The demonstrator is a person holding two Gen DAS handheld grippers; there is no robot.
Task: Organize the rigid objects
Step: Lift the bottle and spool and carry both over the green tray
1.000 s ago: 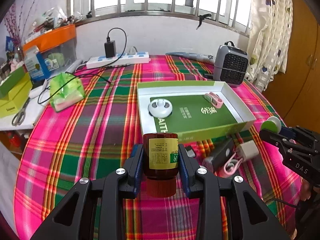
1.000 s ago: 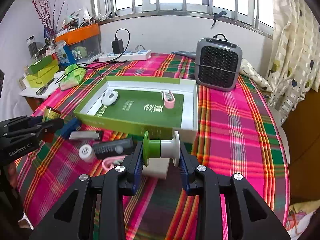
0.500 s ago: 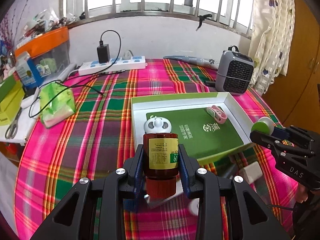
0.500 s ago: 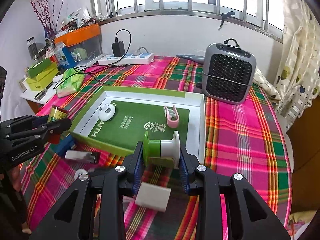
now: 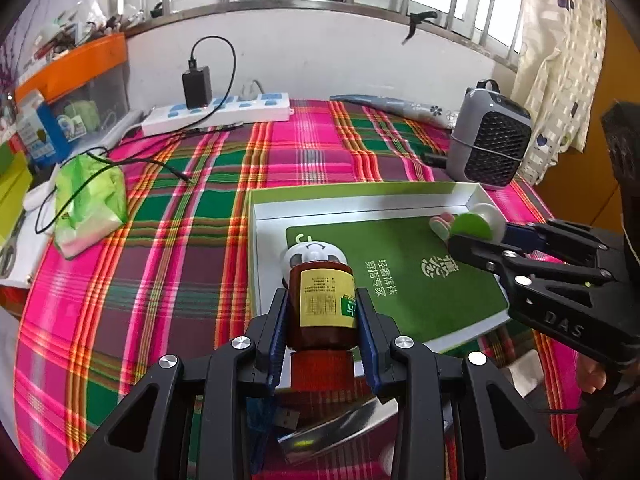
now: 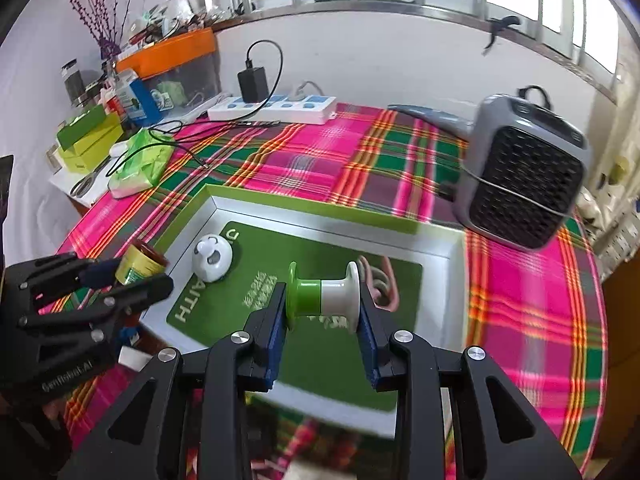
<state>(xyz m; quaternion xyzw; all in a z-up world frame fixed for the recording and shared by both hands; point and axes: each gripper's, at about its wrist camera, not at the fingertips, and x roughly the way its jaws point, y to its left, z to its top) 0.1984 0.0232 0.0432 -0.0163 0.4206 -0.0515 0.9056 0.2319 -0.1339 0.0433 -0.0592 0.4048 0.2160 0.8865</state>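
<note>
Both claws carry something. Clamped in the left claw (image 5: 322, 320) is a brown bottle (image 5: 322, 304) with a yellow label, its red cap toward the camera. It hangs over the near-left corner of the green-rimmed box (image 5: 360, 196), just in front of the white round face toy (image 5: 314, 254) lying inside. Pinched end to end in the right claw (image 6: 322, 318) is a green-and-white spool (image 6: 322, 298), over the green card on the box floor.

The step in hand looks like carrying both pieces into the box. To do it well, each should be lowered until it meets the floor before the jaws part. The bottle would probably roll if laid on its side, so a flat spot against the wall suits it. The spool needs a bare patch clear of the pink clip (image 6: 378, 286) right behind it.

Around them, the face toy crowds the bottle's landing place. A grey heater (image 6: 524, 176) stands just beyond the box's far-right corner, clear of both claws. A USB stick (image 5: 276, 420) and a shiny flat piece lie on the plaid table (image 5: 168, 280) under the left claw, outside the box.
</note>
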